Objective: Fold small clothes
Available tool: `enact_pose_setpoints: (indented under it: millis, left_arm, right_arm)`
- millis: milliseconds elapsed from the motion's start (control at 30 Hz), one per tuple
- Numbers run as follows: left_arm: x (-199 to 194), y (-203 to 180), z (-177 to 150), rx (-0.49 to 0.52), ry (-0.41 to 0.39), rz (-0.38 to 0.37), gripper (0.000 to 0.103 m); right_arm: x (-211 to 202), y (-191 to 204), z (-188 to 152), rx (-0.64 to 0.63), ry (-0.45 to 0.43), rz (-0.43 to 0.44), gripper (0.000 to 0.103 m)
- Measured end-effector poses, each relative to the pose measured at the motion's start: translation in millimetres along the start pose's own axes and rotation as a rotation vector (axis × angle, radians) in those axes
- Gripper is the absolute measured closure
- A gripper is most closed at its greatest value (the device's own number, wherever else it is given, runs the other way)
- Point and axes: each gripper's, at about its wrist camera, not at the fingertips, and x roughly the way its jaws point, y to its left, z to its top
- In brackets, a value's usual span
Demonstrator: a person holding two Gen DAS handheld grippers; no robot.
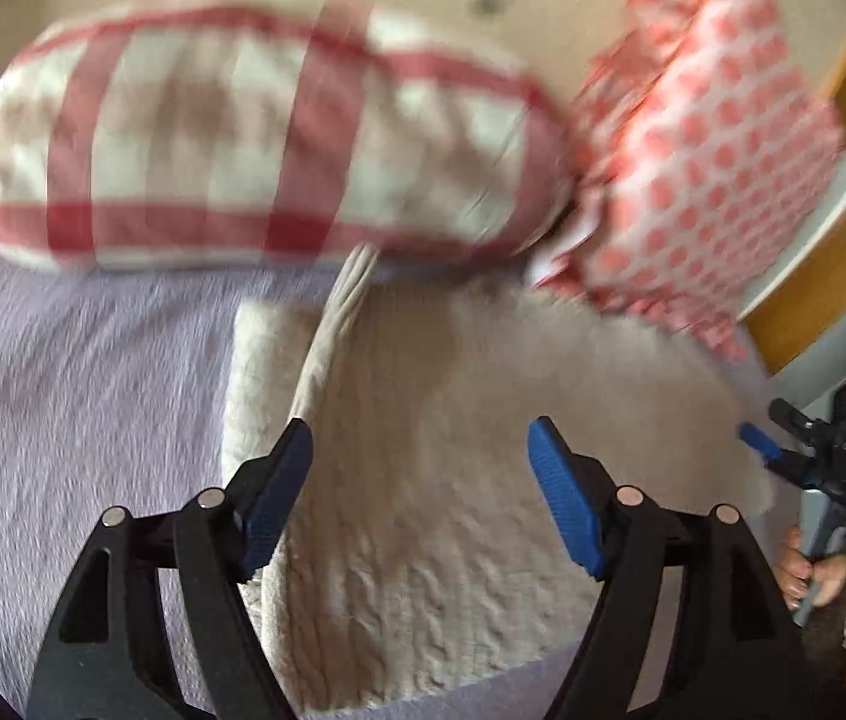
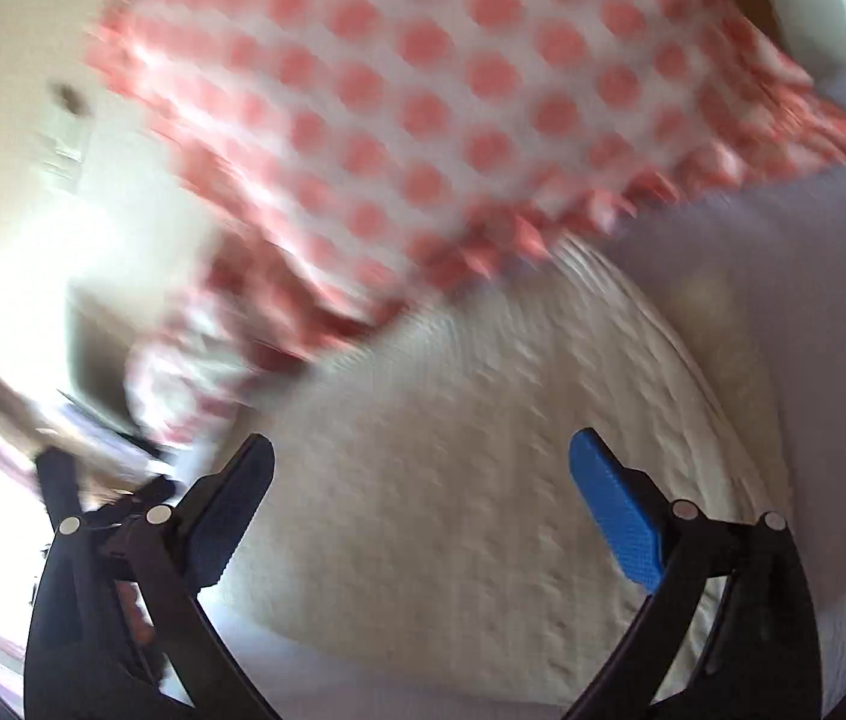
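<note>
A cream textured knit garment point(image 1: 435, 480) lies on a lilac bedspread point(image 1: 63, 396), with a folded edge running up its left part. My left gripper point(image 1: 420, 450) is open and empty, just above the garment. In the right wrist view the same cream garment point(image 2: 453, 480) fills the middle. My right gripper point(image 2: 423, 462) is open and empty above it. The right gripper also shows at the right edge of the left wrist view point(image 1: 813, 450), held in a hand. Both views are motion-blurred.
A red-and-white checked pillow point(image 1: 243, 138) lies behind the garment. A white pillow with pink dots and a frill point(image 1: 711, 150) point(image 2: 453, 108) stands beside it to the right. A wooden bed frame edge point(image 1: 831, 276) runs along the right. The lilac bedspread point(image 2: 813, 300) continues right of the garment.
</note>
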Motion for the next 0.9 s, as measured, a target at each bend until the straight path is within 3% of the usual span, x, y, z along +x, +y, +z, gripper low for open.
enact_pose_setpoints:
  millis: [33,100,133,200,267,467,567,633,667,700,767,900]
  left_arm:
    - [16,4,-1,-0.014,0.050,0.042,0.030]
    - [13,7,-3,-0.005,0.019,0.065,0.034]
    - [2,9,-3,-0.017,0.008,0.040,0.034]
    - [-14,17,-4,-0.038,-0.025,0.035,0.030]
    - [-23,26,-2,-0.042,-0.043,0.080,0.027]
    - [17,48,-3,-0.121,0.119,0.057,0.028]
    - [22,47,1,-0.128,0.099,0.056,0.027]
    - [24,50,2,-0.142,0.086,0.067,0.048]
    - [25,51,4,-0.158,0.096,0.069,0.080]
    - [23,53,4,-0.172,0.108,0.043,0.086]
    - [14,39,9,-0.149,0.120,0.058,0.088]
    - [-14,-11,24,-0.135,0.089,-0.022,0.089]
  right_arm:
    - [15,-10,-3,0.028,0.064,-0.067,0.002]
    - [13,-4,-4,-0.014,0.039,-0.086,0.002]
    - [11,-1,-5,-0.022,0.046,-0.098,0.002]
    - [1,8,-10,-0.057,0.032,-0.066,0.002]
    - [-5,15,-13,-0.097,0.001,-0.048,0.002]
    - [-5,23,-15,-0.085,-0.054,0.067,0.002]
    - [-4,21,-15,-0.079,-0.052,0.079,0.002]
    - [-6,16,-12,-0.057,-0.071,0.092,0.002]
    - [-12,12,-12,-0.042,-0.084,0.104,0.002]
    - [-15,9,-10,-0.025,-0.098,0.115,0.002]
    - [-26,-1,-7,0.016,-0.140,0.142,0.002]
    - [-50,-16,-1,0.062,-0.219,0.154,0.002]
